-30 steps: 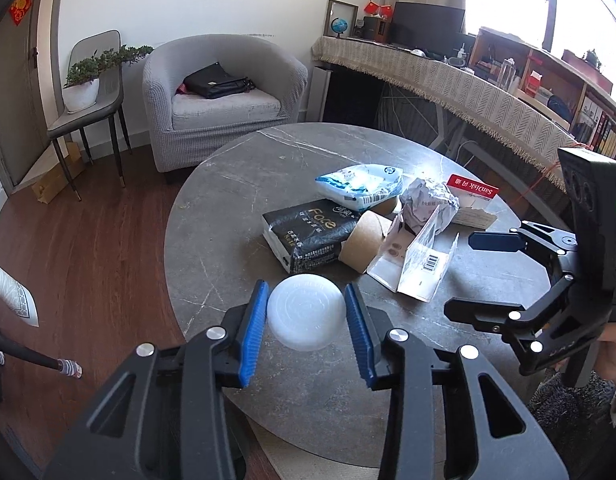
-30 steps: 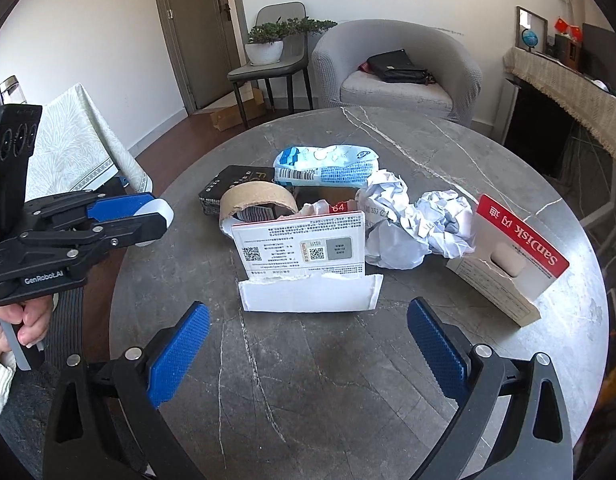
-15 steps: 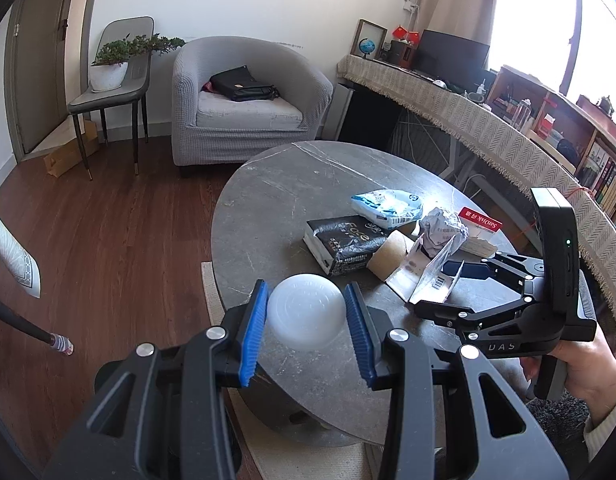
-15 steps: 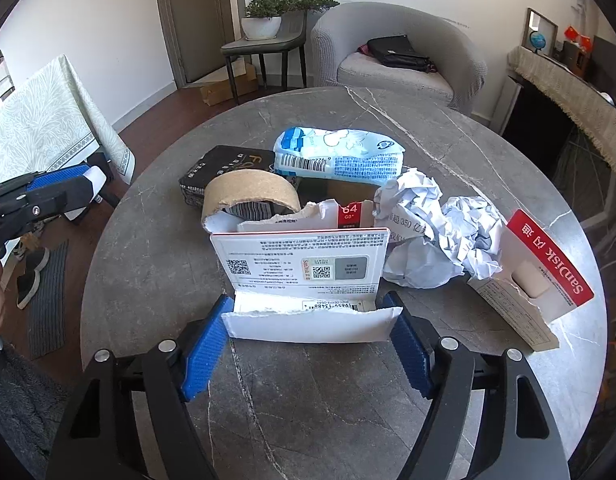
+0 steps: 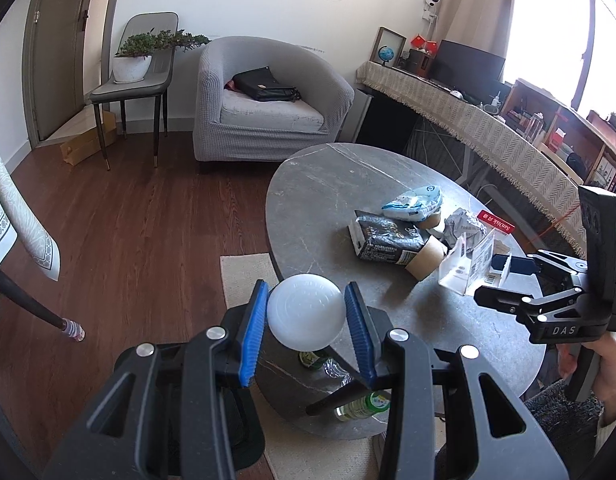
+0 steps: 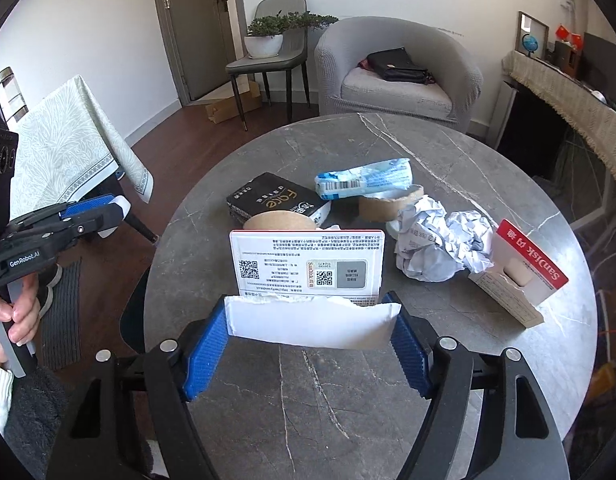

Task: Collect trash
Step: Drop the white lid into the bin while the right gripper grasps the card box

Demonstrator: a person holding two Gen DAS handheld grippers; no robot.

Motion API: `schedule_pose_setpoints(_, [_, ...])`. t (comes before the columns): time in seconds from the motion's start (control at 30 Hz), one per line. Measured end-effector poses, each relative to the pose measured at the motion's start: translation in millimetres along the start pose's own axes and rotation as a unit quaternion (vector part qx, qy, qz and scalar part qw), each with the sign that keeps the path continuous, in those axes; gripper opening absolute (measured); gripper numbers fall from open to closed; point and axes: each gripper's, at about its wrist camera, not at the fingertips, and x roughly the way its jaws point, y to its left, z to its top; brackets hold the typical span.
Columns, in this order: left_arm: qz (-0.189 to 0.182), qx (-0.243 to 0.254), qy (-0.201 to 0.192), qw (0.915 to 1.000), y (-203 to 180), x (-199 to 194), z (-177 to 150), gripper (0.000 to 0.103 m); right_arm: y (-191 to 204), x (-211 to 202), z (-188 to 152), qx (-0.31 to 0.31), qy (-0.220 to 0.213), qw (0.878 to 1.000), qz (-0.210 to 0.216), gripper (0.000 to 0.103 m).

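On the round counter (image 6: pixel 448 380) most trash is left uncollected, namely black packet (image 6: pixel 274 200), crumpled paper (image 6: pixel 440 240) and red-edged card box (image 6: pixel 520 276), while opened package (image 6: pixel 308 280) is pinched by the right tool (image 6: pixel 308 354) and white lid (image 5: pixel 306 312) by the left tool (image 5: pixel 306 326).

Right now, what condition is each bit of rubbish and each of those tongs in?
Left tongs: shut on white ball.
White ball: held, off the table.
Right tongs: shut on torn card package.
Torn card package: gripped, upright, torn open.
Crumpled paper: balled up, lying on table.
SanDisk package: lying opened.
Black packet: lying flat.
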Motion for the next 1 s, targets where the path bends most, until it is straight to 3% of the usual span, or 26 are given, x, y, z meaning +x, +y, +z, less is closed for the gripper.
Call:
schedule_pose_setpoints(0.2, [0.008,-0.008,0.003,0.9999,14,-3,-4,0.042,-10,-16,0,0.014,-0.019,1.0,-0.002,0.076])
schedule_pose_setpoints(0.5, [0.026,-0.015,0.02,0.9993,34,1,-18,0.042,18,-23,15,0.003,-0.041,0.998,0.039,0.076])
schedule_pose_setpoints(1.0, [0.081,-0.054,0.103,0.9899,107,28,-74,0.042,89,6,37,-0.027,-0.033,0.993,0.11,0.076])
